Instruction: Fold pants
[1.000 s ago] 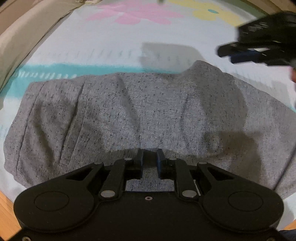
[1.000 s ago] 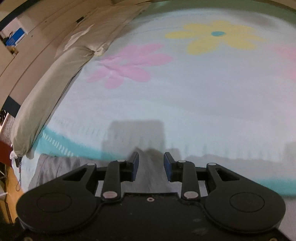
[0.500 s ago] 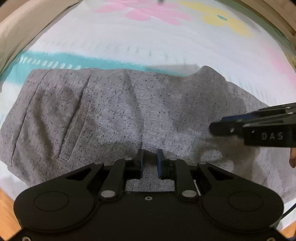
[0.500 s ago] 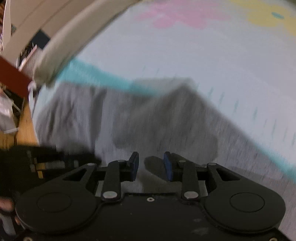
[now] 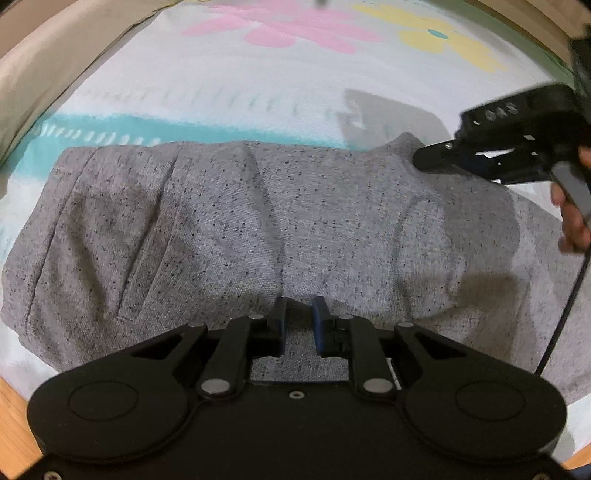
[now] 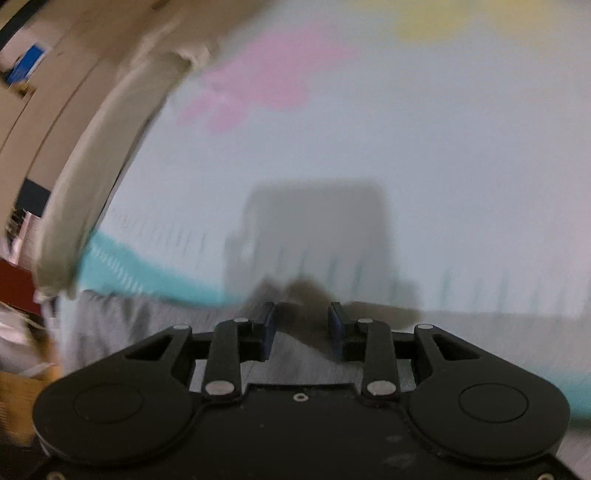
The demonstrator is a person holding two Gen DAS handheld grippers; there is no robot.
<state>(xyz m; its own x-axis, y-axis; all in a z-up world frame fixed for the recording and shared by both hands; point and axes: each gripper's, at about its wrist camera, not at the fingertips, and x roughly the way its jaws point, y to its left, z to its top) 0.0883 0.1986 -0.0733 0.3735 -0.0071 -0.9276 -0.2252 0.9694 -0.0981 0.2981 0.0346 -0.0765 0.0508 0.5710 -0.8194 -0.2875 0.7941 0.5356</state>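
Hovering over soft, limp grey pants [image 5: 258,229] on the bedsheet [image 5: 258,92], my left gripper [image 5: 298,325] and right gripper [image 6: 301,328] both stand spread, empty; the far hem corner looks best to pinch.

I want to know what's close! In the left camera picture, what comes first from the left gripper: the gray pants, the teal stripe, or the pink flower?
1. The gray pants, right at the left gripper, spread under its fingertips.
2. The teal stripe, just past the pants' far edge, toward the left.
3. The pink flower, farthest, at the top of the bedsheet.
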